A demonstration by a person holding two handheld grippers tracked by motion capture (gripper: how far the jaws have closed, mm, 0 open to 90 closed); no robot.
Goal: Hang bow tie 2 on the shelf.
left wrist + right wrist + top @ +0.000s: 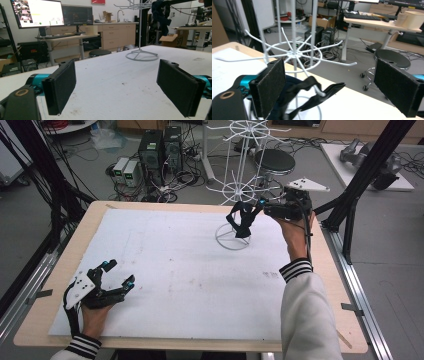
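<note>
Black garment (243, 219) on white wire rack (235, 180), bench's far edge: my right gripper (332, 87) released, jaws wide; close squarely on the loose fold before lifting; left gripper (116, 274) idle, released

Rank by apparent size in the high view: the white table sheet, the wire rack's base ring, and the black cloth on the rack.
1. White table sheet, by far the largest.
2. Base ring of the wire rack.
3. Black cloth; close to the ring, so the order is unsure.

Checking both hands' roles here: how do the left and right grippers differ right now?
The left gripper lies low near the table's front-left corner, far from the rack; the right gripper is raised beside the rack. A dark garment hangs by the right one; nothing is near the left. Both are open.
</note>
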